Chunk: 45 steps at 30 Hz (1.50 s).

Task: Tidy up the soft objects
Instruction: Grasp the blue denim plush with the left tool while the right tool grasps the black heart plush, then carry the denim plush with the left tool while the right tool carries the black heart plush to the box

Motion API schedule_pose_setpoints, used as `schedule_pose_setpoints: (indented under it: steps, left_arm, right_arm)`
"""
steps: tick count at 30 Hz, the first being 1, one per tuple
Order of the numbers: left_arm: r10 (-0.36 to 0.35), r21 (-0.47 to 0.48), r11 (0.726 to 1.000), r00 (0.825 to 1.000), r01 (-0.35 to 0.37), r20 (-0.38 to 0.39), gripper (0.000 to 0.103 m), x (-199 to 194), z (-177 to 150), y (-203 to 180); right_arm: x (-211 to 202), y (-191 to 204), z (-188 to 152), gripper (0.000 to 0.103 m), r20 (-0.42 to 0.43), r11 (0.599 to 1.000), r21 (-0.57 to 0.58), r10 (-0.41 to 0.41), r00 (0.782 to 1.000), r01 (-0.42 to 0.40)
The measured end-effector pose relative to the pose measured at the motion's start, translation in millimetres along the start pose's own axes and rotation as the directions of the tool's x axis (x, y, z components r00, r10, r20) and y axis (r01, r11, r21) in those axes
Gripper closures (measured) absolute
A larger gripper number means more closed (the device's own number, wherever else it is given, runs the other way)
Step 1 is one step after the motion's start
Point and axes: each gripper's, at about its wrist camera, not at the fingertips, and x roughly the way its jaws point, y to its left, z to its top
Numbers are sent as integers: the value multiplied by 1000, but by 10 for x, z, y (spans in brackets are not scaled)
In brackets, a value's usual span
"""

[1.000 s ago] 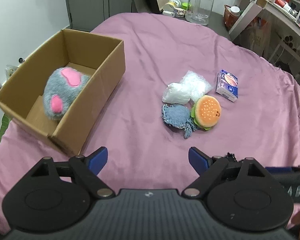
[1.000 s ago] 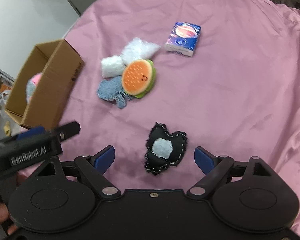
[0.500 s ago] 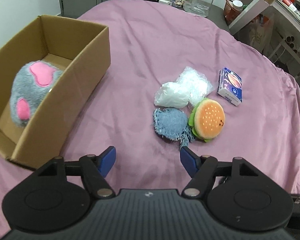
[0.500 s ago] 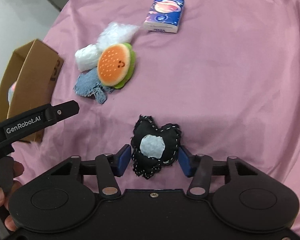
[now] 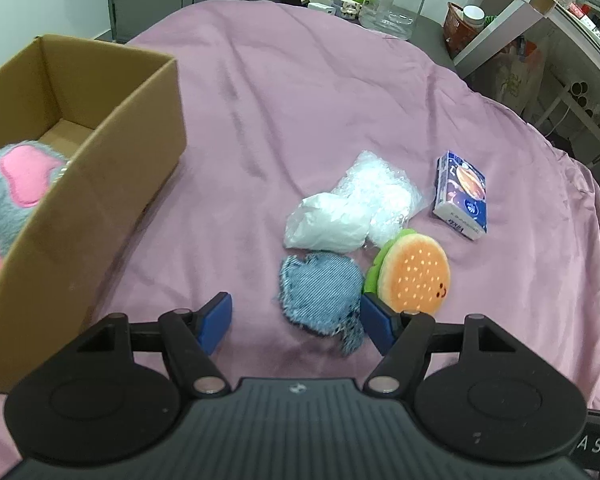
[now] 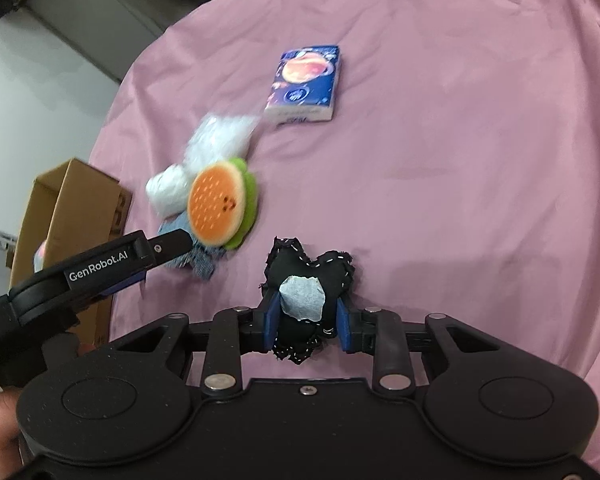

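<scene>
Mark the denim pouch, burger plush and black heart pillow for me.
denim pouch [image 5: 320, 294], left wrist view, middle of its striped face.
burger plush [image 5: 414, 274], left wrist view, orange bun.
black heart pillow [image 6: 332, 270], right wrist view, upper right lobe.

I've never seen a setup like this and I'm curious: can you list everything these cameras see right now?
Cardboard box: one, brown, left on the cloth.
Paw plush: one, grey and pink, inside the box.
Denim heart: one, blue, between the left gripper's fingers.
Burger plush: one, orange and green, beside the denim heart.
Plastic bags: two, white, behind the burger plush.
Tissue pack: one, blue, right of the bags.
Black heart: one, grey patch, clamped by the right gripper.
Cloth: one, pink.
Left gripper: open.
Right gripper: shut.
</scene>
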Motion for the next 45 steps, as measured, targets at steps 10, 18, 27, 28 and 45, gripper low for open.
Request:
schedule_pose_setpoints:
  steps: [10, 18, 27, 28, 45]
  left_arm:
    - [-13, -33, 999, 999, 14, 31, 79, 7, -36, 28]
    - [-45, -61, 997, 997, 49, 66, 85, -363, -130, 138]
    - [-32, -64, 997, 991, 40, 129, 85, -902, -213, 268]
    - [-32, -63, 997, 990, 41, 136, 85, -953, -211, 285]
    - [4, -100, 995, 970, 21, 242, 85, -1783, -344, 729]
  right_arm:
    - [70, 21, 66, 74, 20, 1000, -15, 7, 1000, -7]
    - [-73, 109, 30, 74, 39, 998, -41, 42, 998, -41]
    - [-355, 405, -29, 74, 71, 989, -142, 55, 996, -45]
    - [-378, 438, -35, 74, 71, 987, -153, 53, 996, -42]
    - [-915, 1280, -313, 74, 114, 948, -306, 132, 985, -91]
